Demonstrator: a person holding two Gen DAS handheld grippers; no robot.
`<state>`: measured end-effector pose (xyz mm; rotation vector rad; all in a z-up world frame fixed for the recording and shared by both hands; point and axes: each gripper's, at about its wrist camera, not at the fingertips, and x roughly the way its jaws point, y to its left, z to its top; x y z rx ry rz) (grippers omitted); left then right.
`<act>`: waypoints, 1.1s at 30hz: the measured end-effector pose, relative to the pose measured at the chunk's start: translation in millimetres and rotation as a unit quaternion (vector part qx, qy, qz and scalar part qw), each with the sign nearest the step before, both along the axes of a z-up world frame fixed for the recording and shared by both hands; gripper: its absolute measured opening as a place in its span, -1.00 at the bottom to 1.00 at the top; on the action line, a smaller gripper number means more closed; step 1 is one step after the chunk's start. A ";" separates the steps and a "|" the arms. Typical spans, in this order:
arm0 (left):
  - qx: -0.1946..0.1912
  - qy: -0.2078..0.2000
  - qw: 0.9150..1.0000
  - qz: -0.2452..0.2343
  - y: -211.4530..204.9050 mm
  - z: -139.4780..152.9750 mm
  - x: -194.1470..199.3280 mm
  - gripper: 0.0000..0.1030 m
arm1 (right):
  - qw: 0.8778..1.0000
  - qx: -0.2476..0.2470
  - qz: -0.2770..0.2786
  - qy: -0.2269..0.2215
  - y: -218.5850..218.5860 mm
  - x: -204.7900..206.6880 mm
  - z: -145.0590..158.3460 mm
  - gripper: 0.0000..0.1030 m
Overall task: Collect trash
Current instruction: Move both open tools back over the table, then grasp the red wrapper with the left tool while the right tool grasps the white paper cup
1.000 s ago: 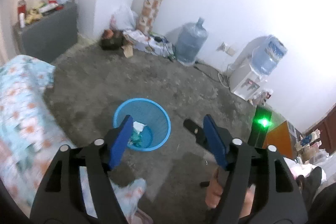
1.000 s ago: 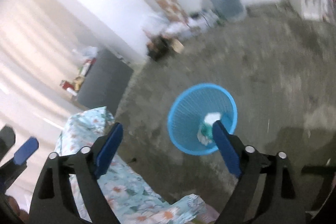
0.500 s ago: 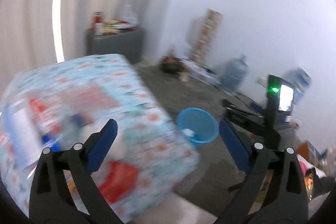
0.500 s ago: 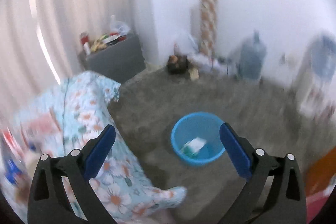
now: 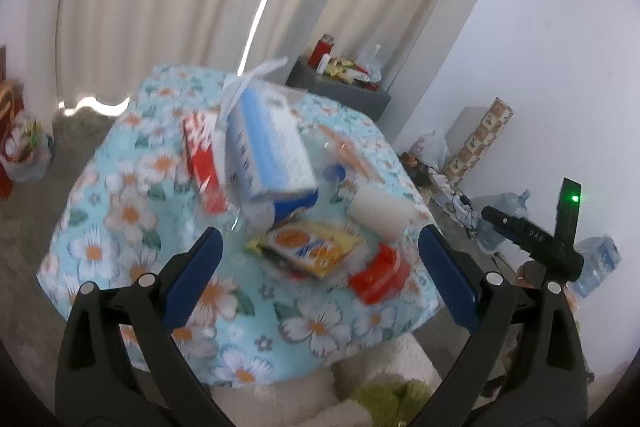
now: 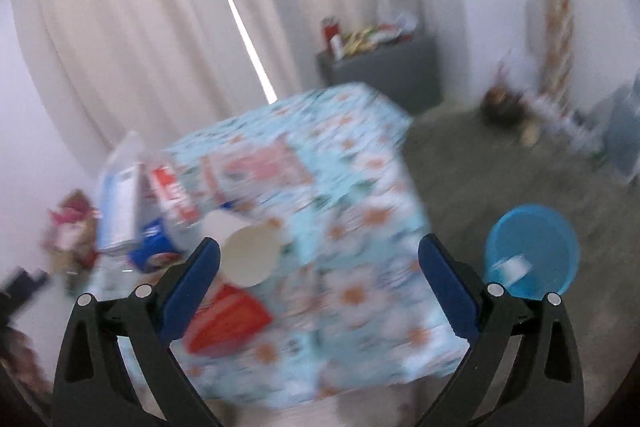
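From the left wrist camera, the left gripper [image 5: 320, 259] has its two blue-padded jaws spread wide with nothing held between them. Ahead of the jaws stands one table under a flowered cloth [image 5: 120, 211], and the trash lies on it. Right in the gap between the jaws lies one yellow snack packet [image 5: 310, 246]. Just inside the right jaw sits one red piece [image 5: 378, 277], too blurred to name, and beyond it one white paper cup [image 5: 380, 217] lying on its side. Farther ahead, past the packet, stands one blue-and-white carton [image 5: 268, 143] in clear plastic, with one red-and-white box [image 5: 202, 159] leaning at its left. A blue-labelled bottle [image 5: 296, 205] lies at the carton's foot. Outside the right jaw, part of the right gripper [image 5: 532, 239] shows, with one green light lit on it. Well beyond the table stands one grey cabinet [image 5: 344, 93] with clutter on top.

From the right wrist camera, much blurred, the right gripper [image 6: 318, 283] also stands wide open and empty. The same table fills the gap between the jaws. Just by the left jaw's tip lies the paper cup [image 6: 250, 257], its mouth towards the camera, and below it, inside the left jaw, one red box-like piece [image 6: 224, 323]. Beyond the left jaw stand the carton [image 6: 118, 203] and the red-and-white box [image 6: 174, 195]. Outside the right jaw, on the floor, stands one blue basket [image 6: 534, 251] with one pale scrap [image 6: 510, 267] in it.
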<state>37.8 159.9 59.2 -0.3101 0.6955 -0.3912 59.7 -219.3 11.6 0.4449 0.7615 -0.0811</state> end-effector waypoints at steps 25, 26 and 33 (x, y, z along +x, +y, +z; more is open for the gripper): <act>0.215 -0.095 0.948 -0.216 -177.3 -82.8 -7.2 0.19 | 0.965 0.238 0.053 0.094 -10.7 76.5 -97.6 0.13; 0.218 -0.094 0.947 -0.218 -179.5 -85.3 -6.1 0.18 | 0.968 0.225 0.062 0.096 -8.1 80.3 -98.4 0.08; 0.247 -0.076 0.939 -0.226 -192.5 -96.0 1.4 0.16 | 0.980 0.143 0.113 0.083 8.7 109.6 -103.9 -0.17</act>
